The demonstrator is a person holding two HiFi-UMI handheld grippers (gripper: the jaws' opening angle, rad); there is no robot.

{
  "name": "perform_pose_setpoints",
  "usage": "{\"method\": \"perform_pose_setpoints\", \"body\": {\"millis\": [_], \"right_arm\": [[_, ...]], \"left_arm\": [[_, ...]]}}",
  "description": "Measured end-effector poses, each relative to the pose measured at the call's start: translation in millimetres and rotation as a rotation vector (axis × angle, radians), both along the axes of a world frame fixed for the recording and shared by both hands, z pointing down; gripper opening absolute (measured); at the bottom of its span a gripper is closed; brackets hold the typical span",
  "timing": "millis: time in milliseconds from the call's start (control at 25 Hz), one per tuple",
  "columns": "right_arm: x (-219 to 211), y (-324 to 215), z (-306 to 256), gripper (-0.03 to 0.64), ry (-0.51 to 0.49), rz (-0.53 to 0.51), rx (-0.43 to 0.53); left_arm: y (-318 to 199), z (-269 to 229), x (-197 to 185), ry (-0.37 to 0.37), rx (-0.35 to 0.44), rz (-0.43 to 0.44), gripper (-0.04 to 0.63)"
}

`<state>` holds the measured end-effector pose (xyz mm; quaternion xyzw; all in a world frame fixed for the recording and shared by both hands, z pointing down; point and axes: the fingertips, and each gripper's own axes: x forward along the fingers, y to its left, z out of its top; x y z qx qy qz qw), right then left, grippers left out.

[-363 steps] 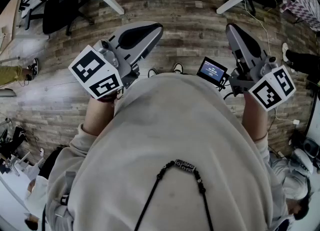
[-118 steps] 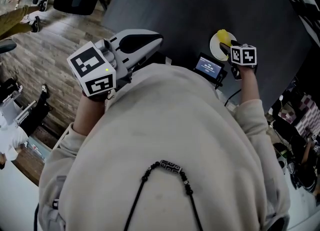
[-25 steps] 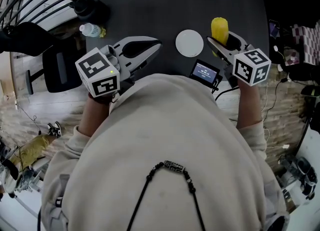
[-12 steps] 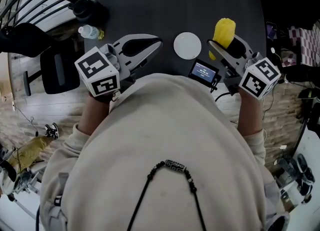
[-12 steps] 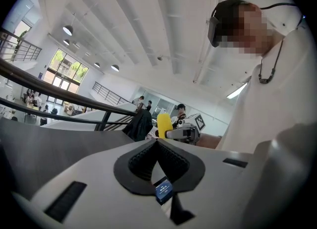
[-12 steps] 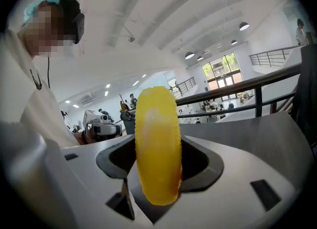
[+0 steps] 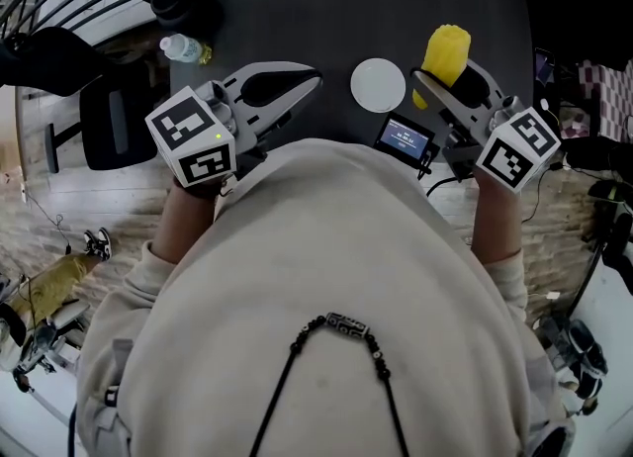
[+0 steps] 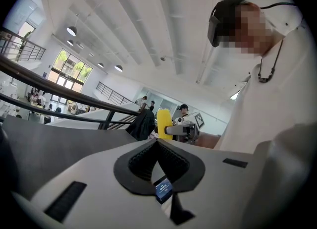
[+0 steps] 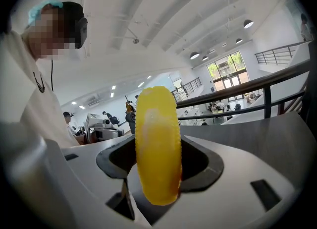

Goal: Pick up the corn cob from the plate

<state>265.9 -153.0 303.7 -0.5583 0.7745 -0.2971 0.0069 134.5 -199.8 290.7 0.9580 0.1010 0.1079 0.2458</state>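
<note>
Right gripper: jaws pinch the corn cob across its girth. In the right gripper view the yellow cob stands nearly upright between the dark pads. Its lower end sits inside the jaw throat and most of its length sticks out above. The background there is ceiling and railing, not table, so the gripper is tilted upward.

Left gripper: jaws pressed together, nothing between them. It is idle at centre-left of the head view, well apart from the cob.

Cob location: right of centre in the upper part of the head view, above the dark table and just right of the white plate. The plate is bare. The cob does not touch it.

Judgement: the pick looks essentially done, and the step in hand is carrying the cob without losing it.
- The cob is round, ridged and tapered, and the grip looks low on it. It could pivot or slide out endwise if the gripper tips forward.
- Hold the squeeze even. Clamping harder risks rolling the cob out of the pads.
- Move slowly with the long axis upright.
- Stay clear of the small lit screen just below the plate.

Water bottle at upper left is not involved.
</note>
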Motion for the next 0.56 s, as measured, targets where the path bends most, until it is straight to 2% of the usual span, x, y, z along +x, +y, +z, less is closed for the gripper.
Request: {"method": "perform_pose_setpoints", "body": {"millis": [280,560], "right_arm": [[2,-9,0,0.264,0.001,-0.013,-0.002],[-3,3,-3,0.264,0.010,-0.017,0.007]], "left_arm": [[-7,2,1,-0.006,-0.008,-0.013,0.000],[6,1,-4,-0.005,-0.006,-0.014,0.000]]}}
